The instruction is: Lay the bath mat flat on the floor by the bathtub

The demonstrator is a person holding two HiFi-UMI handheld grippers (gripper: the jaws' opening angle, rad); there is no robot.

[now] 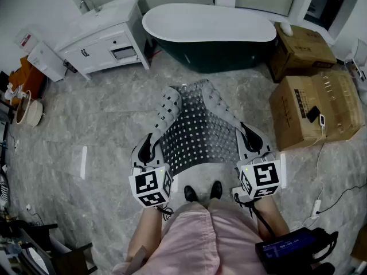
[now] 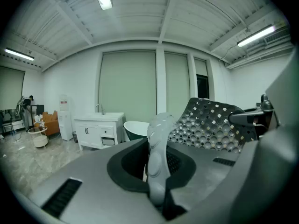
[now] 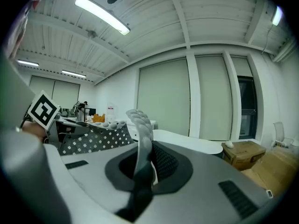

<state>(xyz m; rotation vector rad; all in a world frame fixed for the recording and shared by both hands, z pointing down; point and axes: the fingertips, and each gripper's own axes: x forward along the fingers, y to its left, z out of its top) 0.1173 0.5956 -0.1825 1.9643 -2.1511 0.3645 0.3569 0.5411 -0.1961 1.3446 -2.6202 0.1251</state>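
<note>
The grey perforated bath mat (image 1: 198, 132) hangs in the air in front of me, stretched between both grippers above the marble floor (image 1: 103, 130). My left gripper (image 1: 145, 148) is shut on the mat's left edge, and my right gripper (image 1: 251, 137) is shut on its right edge. Both side edges curl upward. In the left gripper view the bath mat's studded edge (image 2: 158, 139) stands pinched in the left gripper (image 2: 156, 171). The right gripper (image 3: 142, 171) pinches the bath mat's other edge (image 3: 141, 134). The dark green bathtub (image 1: 209, 33) with a white rim stands beyond the mat.
A white vanity cabinet (image 1: 106, 39) stands left of the tub. Two cardboard boxes (image 1: 315, 105) sit at the right, with cables on the floor by them. A small bin (image 1: 46, 61) and clutter line the left wall. My shoes (image 1: 202, 192) are just below the mat.
</note>
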